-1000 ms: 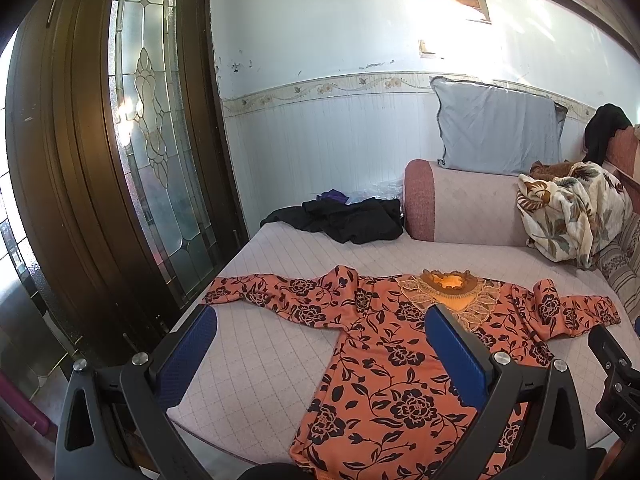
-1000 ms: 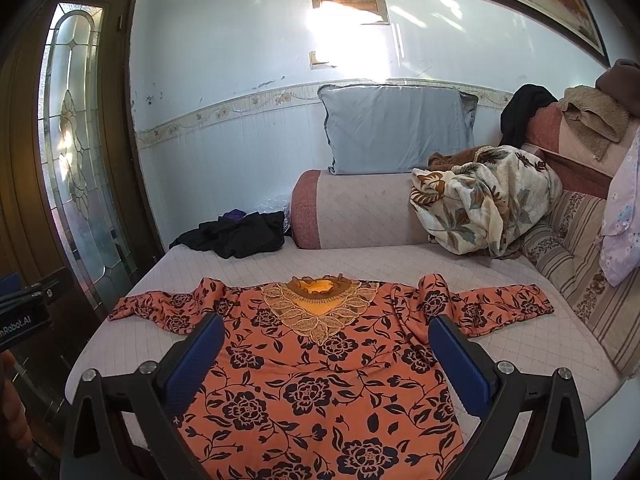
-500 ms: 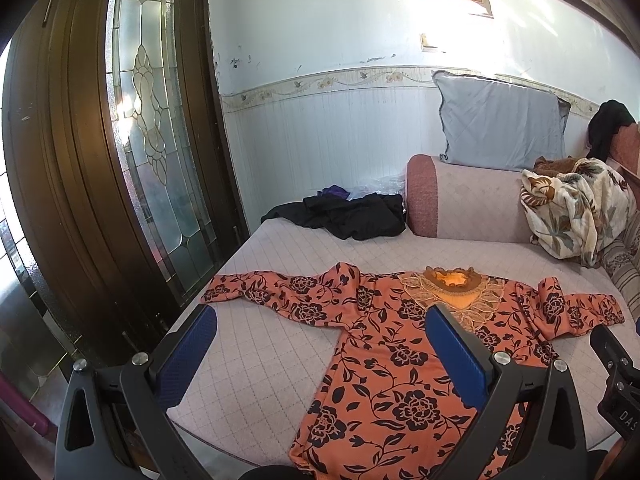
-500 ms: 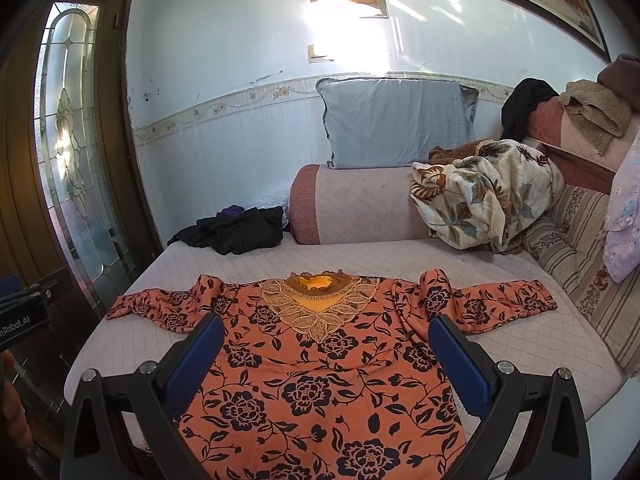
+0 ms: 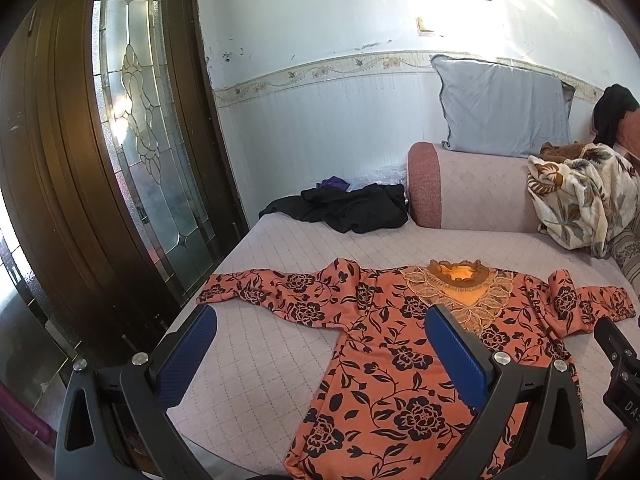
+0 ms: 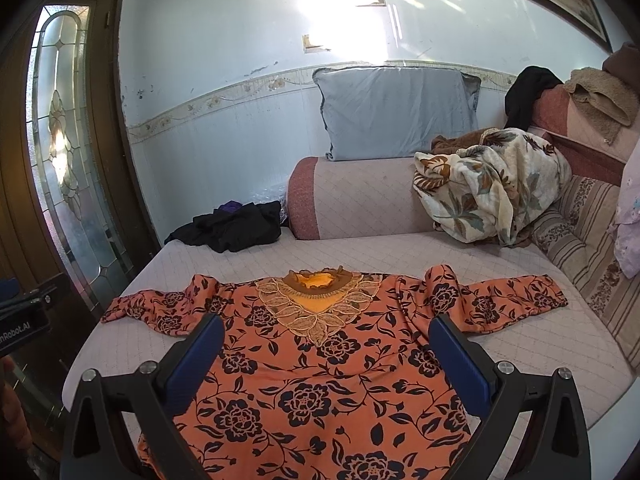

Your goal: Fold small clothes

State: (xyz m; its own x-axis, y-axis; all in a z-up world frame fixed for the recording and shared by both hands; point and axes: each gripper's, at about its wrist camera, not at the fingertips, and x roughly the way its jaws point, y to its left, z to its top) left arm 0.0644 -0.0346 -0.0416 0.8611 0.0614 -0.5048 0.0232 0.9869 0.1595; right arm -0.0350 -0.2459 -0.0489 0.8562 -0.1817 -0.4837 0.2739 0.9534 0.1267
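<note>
An orange blouse with black flowers (image 5: pixel 384 344) lies flat, face up, on the quilted sofa seat (image 5: pixel 256 360), sleeves spread left and right, gold lace collar at the far side. It also shows in the right wrist view (image 6: pixel 320 380). My left gripper (image 5: pixel 320 344) is open and empty, above the blouse's left side near its left sleeve (image 5: pixel 272 296). My right gripper (image 6: pixel 326 354) is open and empty, above the blouse's chest. The right gripper's body shows at the left view's right edge (image 5: pixel 620 368).
A black clothes heap (image 5: pixel 344 208) lies at the seat's far left. A grey pillow (image 6: pixel 396 112) stands on the armrest (image 6: pixel 360 200). A floral blanket (image 6: pixel 492 184) is piled at the right. A glass-panelled wooden door (image 5: pixel 140 120) stands left of the sofa.
Both views have tilted slightly downward and drawn a little nearer the blouse. The blouse has not moved and both grippers stay open.
</note>
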